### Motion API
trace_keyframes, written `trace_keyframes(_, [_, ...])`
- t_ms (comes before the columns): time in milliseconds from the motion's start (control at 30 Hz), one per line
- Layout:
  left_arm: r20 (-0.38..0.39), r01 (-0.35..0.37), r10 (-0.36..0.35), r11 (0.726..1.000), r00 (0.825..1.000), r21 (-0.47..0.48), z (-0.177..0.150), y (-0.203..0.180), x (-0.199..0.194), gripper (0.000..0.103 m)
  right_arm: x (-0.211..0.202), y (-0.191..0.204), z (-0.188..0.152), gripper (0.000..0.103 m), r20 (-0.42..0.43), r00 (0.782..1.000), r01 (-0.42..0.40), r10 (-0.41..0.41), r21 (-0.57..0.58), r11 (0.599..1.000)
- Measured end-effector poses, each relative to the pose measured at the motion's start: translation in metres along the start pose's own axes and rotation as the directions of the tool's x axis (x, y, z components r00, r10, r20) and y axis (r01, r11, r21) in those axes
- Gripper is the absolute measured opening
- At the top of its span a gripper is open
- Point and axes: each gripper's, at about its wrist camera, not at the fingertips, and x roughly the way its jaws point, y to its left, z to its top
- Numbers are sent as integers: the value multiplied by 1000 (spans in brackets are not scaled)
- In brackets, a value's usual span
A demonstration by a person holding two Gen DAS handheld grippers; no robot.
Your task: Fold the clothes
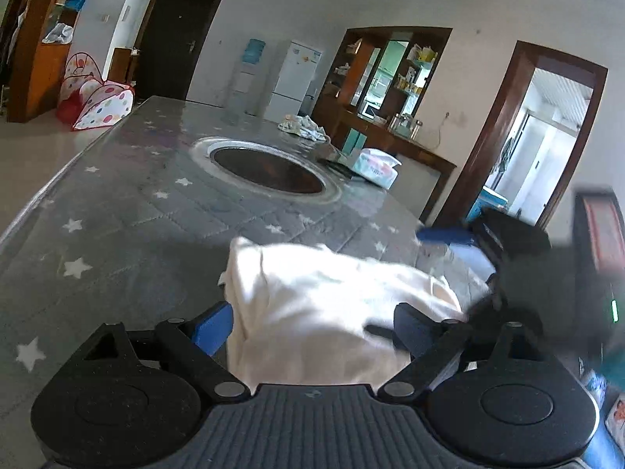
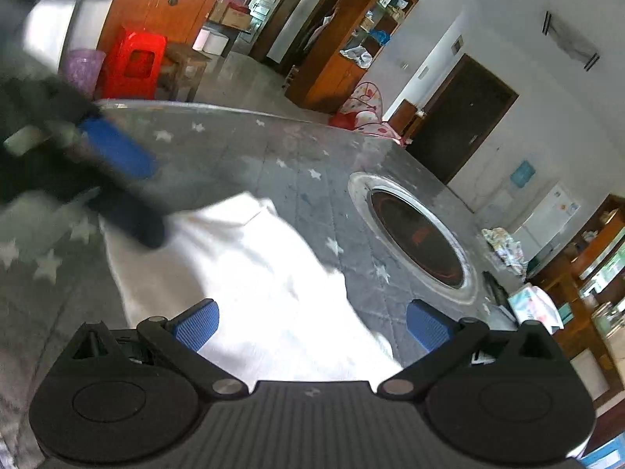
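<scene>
I am looking at a grey star-patterned table (image 1: 129, 203) with a round dark inset (image 1: 267, 170), white walls (image 1: 281, 4) rising behind it. A dark door (image 1: 175, 39), a white fridge (image 1: 295, 76) and wooden shelves (image 1: 390, 78) are standing along the wall; daylight is coming through the doorway (image 1: 543, 148).

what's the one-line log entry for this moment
left gripper: open | right gripper: open | white garment: bunched on table, ungripped

At the bottom of the frame the right gripper (image 2: 310, 326) stands spread wide over a white garment (image 2: 250, 273) lying on the star-patterned table (image 2: 242, 148). The blurred left gripper (image 2: 129, 195) reaches in from upper left.
</scene>
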Motion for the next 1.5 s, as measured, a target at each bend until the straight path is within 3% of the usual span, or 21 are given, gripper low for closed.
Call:
trace_keyframes(167, [-25, -41, 43, 997, 999, 70, 2, -14, 27, 65, -13, 4, -15, 103, 0, 997, 81, -81, -13, 997])
trace_keyframes(333, [-48, -87, 95, 985, 994, 149, -8, -20, 42, 52, -25, 2, -33, 103, -14, 988, 155, -155, -16, 988])
trace_keyframes(667, [-63, -125, 138, 975, 988, 183, -13, -19, 48, 53, -46, -25, -76, 103, -98, 957, 279, -272, 60, 958])
trace_keyframes(1000, [-65, -137, 153, 970, 986, 200, -13, -17, 49, 53, -56, -41, -84, 103, -116, 953, 296, -281, 144, 944])
trace_keyframes(1200, [-73, -130, 144, 976, 987, 174, -7, -14, 42, 59, -49, -44, -86, 103, -130, 960, 267, -250, 142, 953])
trace_keyframes(1267, [-66, -142, 154, 977, 986, 156, -2, -11, 37, 76, -55, -47, -80, 103, -105, 963, 261, -246, 155, 953])
trace_keyframes(1400, [-58, -156, 160, 985, 985, 79, 9, 1, 27, 90, -61, -50, -63, 103, -54, 993, 114, -105, 218, 969])
trace_keyframes(1500, [-68, -169, 172, 985, 983, 41, 16, 8, 23, 94, -56, -43, -49, 103, -10, 999, -45, 49, 247, 968])
